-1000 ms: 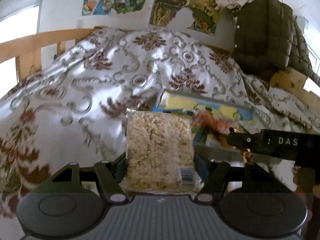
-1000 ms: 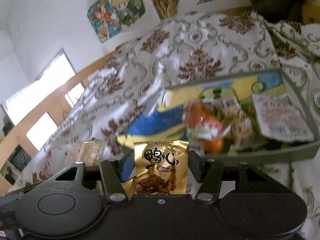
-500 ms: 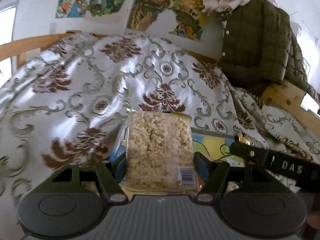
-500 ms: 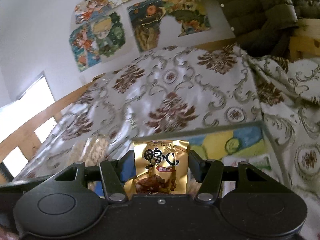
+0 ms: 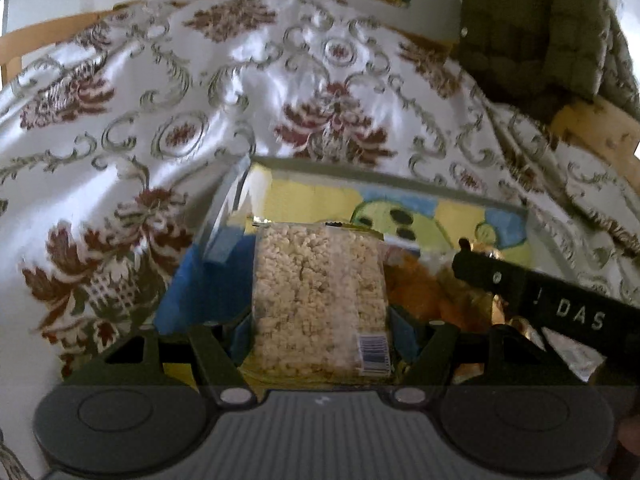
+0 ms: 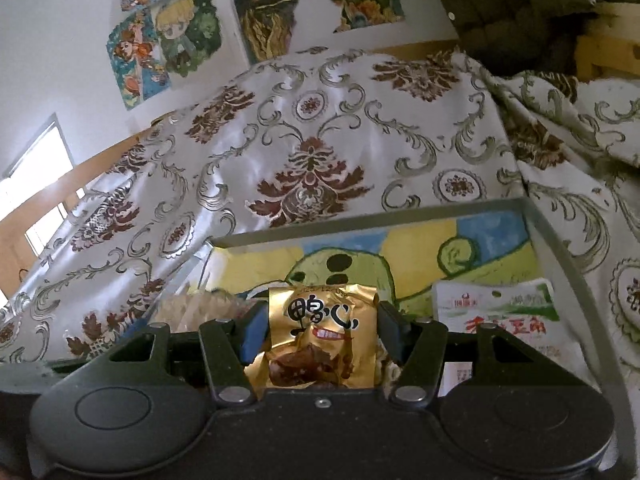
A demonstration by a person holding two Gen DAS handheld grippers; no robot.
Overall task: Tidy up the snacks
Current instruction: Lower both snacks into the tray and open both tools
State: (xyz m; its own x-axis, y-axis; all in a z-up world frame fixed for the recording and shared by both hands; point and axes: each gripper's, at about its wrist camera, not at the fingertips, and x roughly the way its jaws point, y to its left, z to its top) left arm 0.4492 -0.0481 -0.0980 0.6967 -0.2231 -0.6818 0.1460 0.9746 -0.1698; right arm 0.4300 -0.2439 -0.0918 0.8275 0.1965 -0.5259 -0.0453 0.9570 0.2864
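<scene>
1. Snacks go in the tray (image 6: 560,248) on the bed (image 6: 312,128), so you hold both packs right over it
2. Your left gripper (image 5: 320,320) has its jaws pinching the puffed rice pack (image 5: 316,296) by its sides, so it stands up
3. Your right gripper (image 6: 320,332) has its jaws pinching the gold packet (image 6: 322,340), above the white packet (image 6: 500,316) lying in the tray

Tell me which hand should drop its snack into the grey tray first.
Probably right: its gripper holds the gold foil packet over the grey tray. The left's clear puffed-rice pack hangs nearer the edge.
</scene>
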